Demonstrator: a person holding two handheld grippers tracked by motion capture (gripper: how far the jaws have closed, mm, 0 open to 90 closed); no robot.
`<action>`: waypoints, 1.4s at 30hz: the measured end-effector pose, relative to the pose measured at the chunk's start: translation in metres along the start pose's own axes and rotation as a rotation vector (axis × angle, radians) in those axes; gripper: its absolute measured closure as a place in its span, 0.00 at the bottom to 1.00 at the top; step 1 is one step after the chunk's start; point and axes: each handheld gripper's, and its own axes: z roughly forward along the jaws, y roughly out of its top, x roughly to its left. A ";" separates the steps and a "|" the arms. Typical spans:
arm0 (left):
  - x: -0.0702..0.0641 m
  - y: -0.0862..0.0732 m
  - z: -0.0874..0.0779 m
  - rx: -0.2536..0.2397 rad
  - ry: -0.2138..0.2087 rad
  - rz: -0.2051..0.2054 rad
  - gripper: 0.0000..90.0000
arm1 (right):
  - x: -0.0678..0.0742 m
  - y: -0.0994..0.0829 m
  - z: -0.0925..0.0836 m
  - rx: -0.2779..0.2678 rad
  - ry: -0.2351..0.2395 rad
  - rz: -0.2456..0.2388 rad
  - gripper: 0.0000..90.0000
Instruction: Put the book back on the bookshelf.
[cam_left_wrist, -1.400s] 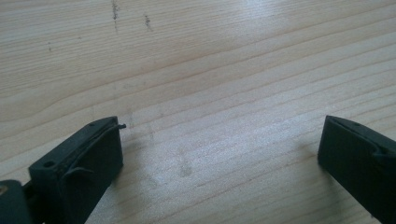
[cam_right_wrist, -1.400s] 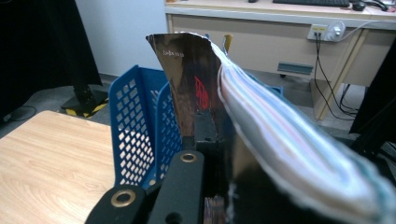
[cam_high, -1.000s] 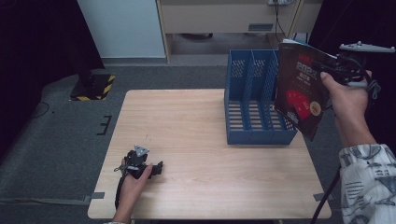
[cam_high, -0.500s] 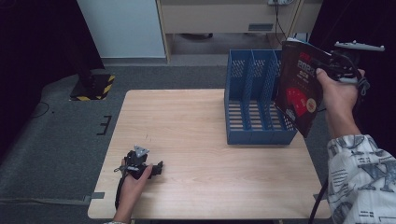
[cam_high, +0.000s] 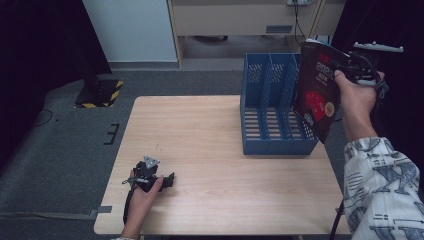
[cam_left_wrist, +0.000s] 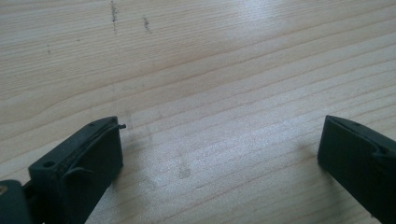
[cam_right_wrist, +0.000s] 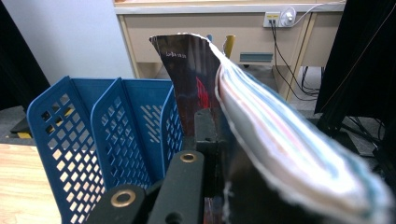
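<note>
The work in hand is filing a magazine (cam_high: 318, 90) into the blue rack (cam_high: 272, 112).

**Right gripper.** The right gripper (cam_high: 350, 69) sits at the upper right of the high view, raised above the rack's right end. Its jaws are clamped on the magazine near one edge. The magazine hangs tilted, cover toward the rack, with its lower corner just outside the rack's right wall. In the right gripper view the magazine (cam_right_wrist: 261, 130) rises at centre frame and bows to the right, pages fanned; the rack (cam_right_wrist: 107, 135) lies at the lower left.

**Left gripper.** The left gripper (cam_high: 167, 178) rests on the table (cam_high: 200, 130) at the lower left of the high view. In the left gripper view its jaws stand wide apart over bare wood, with nothing between them.

**Progress.** Judged from the frames, the pick-up is done and the magazine is carried to the rack. All three slots appear empty. Insertion is not yet done.

**Remaining steps.**
1. Bring the magazine upright.
2. Align its lower edge over a slot.
3. Lower it between the dividers.
4. Release.
</note>
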 end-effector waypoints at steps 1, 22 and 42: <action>0.000 0.000 0.000 0.000 0.000 0.000 0.00 | 0.000 0.000 0.001 -0.002 -0.001 -0.001 0.97; 0.000 0.000 0.000 -0.001 -0.001 -0.001 0.00 | 0.014 0.006 0.020 0.021 0.014 -0.020 0.97; -0.001 0.000 0.000 -0.001 -0.003 0.001 0.00 | 0.011 -0.003 0.033 -0.009 -0.001 -0.028 0.97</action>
